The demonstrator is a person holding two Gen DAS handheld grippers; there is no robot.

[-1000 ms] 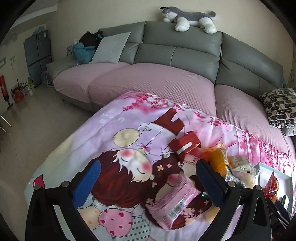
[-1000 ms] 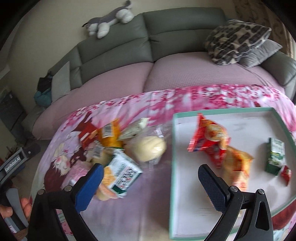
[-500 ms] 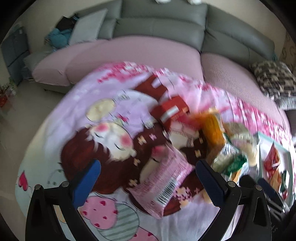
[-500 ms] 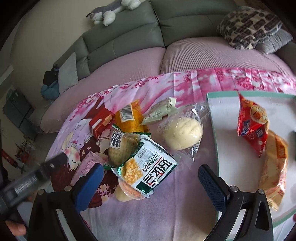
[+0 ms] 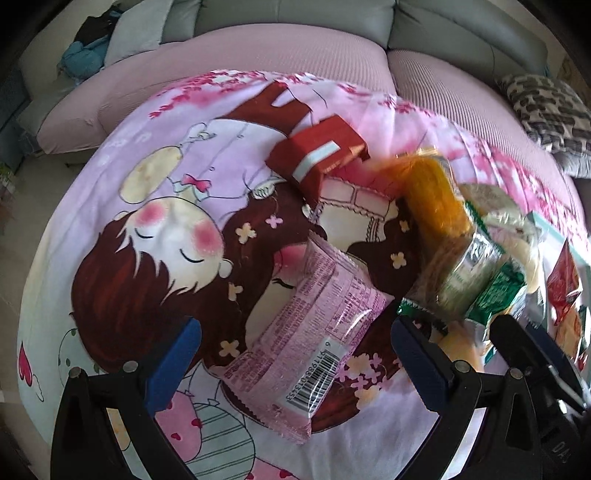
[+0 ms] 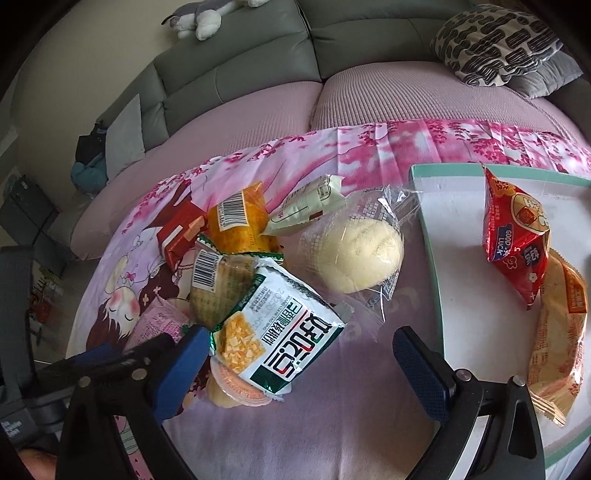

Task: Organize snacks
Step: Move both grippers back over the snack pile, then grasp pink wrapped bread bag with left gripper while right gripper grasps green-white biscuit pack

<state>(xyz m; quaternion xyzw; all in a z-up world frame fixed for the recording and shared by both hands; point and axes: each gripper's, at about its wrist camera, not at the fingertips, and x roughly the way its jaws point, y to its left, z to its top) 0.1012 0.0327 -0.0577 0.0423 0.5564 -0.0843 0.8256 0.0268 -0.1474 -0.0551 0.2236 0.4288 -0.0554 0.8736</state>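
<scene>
L gripper [image 5: 295,363]: wide open, empty, pink packet [image 5: 314,332] betw fingers. R gripper [image 6: 295,360]: wide open, empty; green-white pack [image 6: 280,332] at 11 o'clock.

Landmark: grey sofa [image 6: 258,62] w/ pink seat covers, across the back of both views. Plush husky [image 6: 207,14] lies on top of sofa backrest, left part. B/w patterned cushion [image 6: 495,44] at sofa's right end, plain grey cushion [image 6: 546,74] tucked just under/behind it. Light grey pillow [image 6: 123,136] leans on sofa's left section; dark + teal clothes heap [image 6: 86,162] just left of that pillow. Cartoon-girl blanket [image 5: 155,229], pink blossom print at far edge, spread in front of sofa, far edge touching the seat cushions. Dark cabinet [image 6: 26,210] beyond sofa's left end.
</scene>
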